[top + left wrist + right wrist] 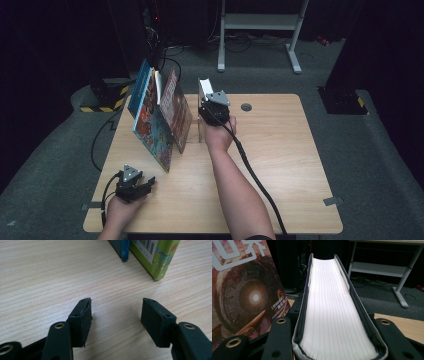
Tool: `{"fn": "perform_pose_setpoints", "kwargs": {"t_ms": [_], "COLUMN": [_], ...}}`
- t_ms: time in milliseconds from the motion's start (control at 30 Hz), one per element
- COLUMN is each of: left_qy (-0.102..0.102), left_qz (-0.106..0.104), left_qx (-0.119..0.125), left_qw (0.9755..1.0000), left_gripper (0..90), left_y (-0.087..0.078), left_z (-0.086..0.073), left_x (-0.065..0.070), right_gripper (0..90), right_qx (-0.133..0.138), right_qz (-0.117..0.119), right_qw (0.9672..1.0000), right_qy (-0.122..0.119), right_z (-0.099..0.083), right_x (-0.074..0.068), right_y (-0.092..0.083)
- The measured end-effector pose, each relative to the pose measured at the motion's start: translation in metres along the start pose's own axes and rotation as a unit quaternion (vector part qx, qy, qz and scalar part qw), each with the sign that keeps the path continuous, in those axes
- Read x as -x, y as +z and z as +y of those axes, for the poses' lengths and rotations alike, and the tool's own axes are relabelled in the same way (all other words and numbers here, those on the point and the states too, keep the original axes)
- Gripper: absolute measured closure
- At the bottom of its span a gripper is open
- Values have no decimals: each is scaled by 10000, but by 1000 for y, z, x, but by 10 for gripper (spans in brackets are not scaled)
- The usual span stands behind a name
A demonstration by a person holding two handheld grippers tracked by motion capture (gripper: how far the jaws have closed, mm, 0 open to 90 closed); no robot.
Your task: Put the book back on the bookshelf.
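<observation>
My right gripper [206, 111] stands at the table's middle back, shut on a thick book [202, 89] held upright. In the right gripper view the book's white page edge [332, 305] runs away between the two black jaws of the right gripper [332, 323], which press on its dark covers. To its left several books lean together: a reddish-brown one [175, 107] [244, 290], a colourful one [152, 127] and a blue one [139, 89]. My left gripper [148, 184] [116, 302] rests open near the front left of the table with nothing between its jaws, just short of a blue book's corner [121, 248] and a green book's corner [156, 260].
The wooden table [285, 150] has a round cable hole [246, 106] at the back. Behind it on the grey floor stand a white desk frame [260, 22] and a yellow-and-black striped base [106, 102]. Black cables trail from both grippers.
</observation>
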State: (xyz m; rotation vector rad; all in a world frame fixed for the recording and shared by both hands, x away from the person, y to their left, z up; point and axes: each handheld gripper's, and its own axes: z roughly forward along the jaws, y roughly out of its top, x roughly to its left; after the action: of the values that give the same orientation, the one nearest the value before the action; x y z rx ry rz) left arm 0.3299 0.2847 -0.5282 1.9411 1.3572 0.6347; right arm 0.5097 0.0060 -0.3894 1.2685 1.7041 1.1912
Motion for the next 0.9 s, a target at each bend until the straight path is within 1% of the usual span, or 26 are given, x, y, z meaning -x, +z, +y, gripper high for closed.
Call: {"fn": "perform_pose_setpoints", "kwargs": {"t_ms": [167,233,467,567,667,800,900], "left_qy": [-2,-1,8,-2,-3,-1,-3], "left_qz": [-2,-2,-5,-1,6,5,4], "left_qx": [1,0,-8,0,6,6,8], "left_qw": [10000,10000,10000,10000,10000,10000,10000], "left_gripper": [419,420,420,420,420,421,420], "left_y": [0,0,0,0,0,0,0], "left_z": [0,0,0,0,0,0,0], "left_x": [0,0,0,0,0,0,0], "right_gripper": [542,542,542,542,542,542,542], "right_qx": [41,23,49,63,74,96,95], "right_qz": [-112,-139,-141,-106,-111,-118,-120], "right_qw": [9999,9999,9999,9999,9999,9999,9999], "right_qy": [-45,-25,5,-53,-2,-35,-11], "right_z": [1,0,0,0,0,0,1], "right_x": [-1,-1,-2,-2,-1,-2,-2], "right_y": [2,4,4,5,6,6,7]}}
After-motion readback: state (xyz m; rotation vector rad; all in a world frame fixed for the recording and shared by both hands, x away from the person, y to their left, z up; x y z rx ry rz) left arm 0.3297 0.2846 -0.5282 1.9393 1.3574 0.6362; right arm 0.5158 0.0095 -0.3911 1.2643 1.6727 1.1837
